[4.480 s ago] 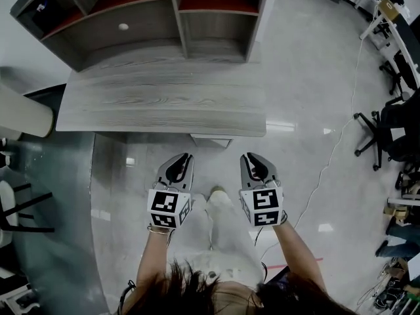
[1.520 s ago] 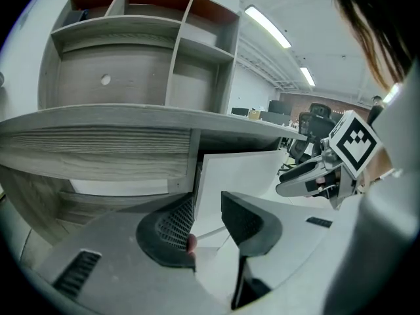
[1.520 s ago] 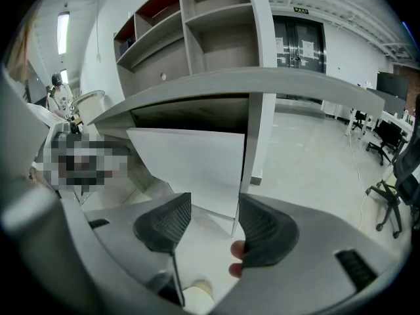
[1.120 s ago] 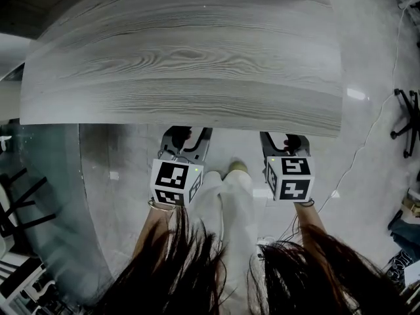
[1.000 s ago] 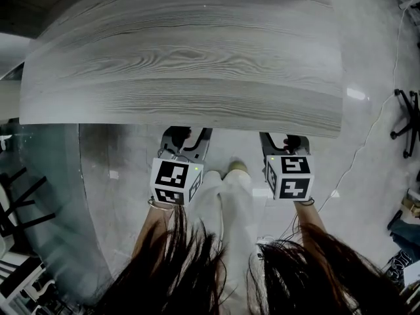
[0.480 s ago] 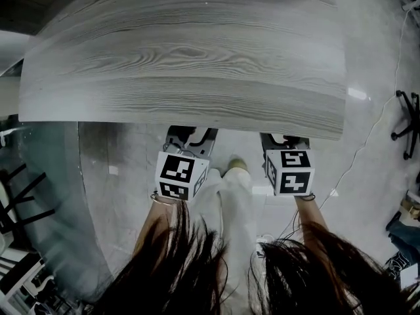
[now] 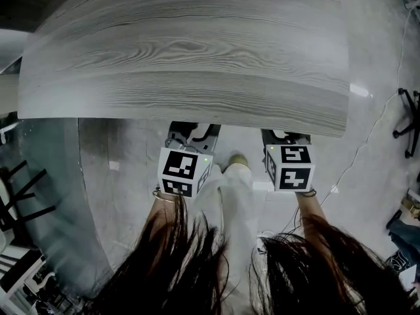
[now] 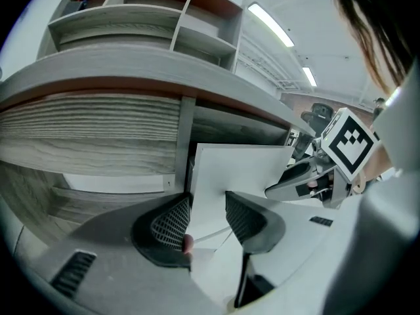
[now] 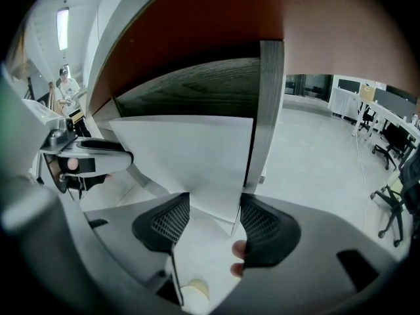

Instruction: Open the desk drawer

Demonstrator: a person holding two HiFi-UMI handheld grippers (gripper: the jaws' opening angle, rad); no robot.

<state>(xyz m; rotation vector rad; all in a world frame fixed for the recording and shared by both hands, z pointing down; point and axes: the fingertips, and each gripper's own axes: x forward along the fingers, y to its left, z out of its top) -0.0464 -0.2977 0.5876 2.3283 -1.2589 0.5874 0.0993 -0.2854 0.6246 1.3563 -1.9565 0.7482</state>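
You are leaning over the grey wooden desk (image 7: 197, 58) with a gripper in each hand. The drawer (image 8: 243, 169) is hanging under the desk top, near the middle. Its front is a flat white board. From the head view the desk top is hiding the drawer, so only the two gripper views are showing it.

Your left gripper (image 8: 207, 218) is pointing at the low left side of the white front. Its jaws are standing partly apart, and the edge of the board is showing in the gap between them. Your right gripper (image 9: 213, 222) is doing the same at the low right corner, just beside the grey upright board (image 9: 269, 110) of the desk. Its jaws are partly apart too, with the corner showing between them. Neither gripper is looking like it is squeezing yet, and I cannot tell if the pads are touching the board.

I am thinking you are getting ready to grab and pull. The front is looking hard, smooth and stiff, and no knob or handle is showing, so it is likely going to be slippery. The best place to hold is the bottom edge, close to both corners, with a firm squeeze. The drawer is probably not heavy, but it may be sticking a little at the start. Pulling both sides evenly and straight toward you is what is going to stop it from twisting and jamming
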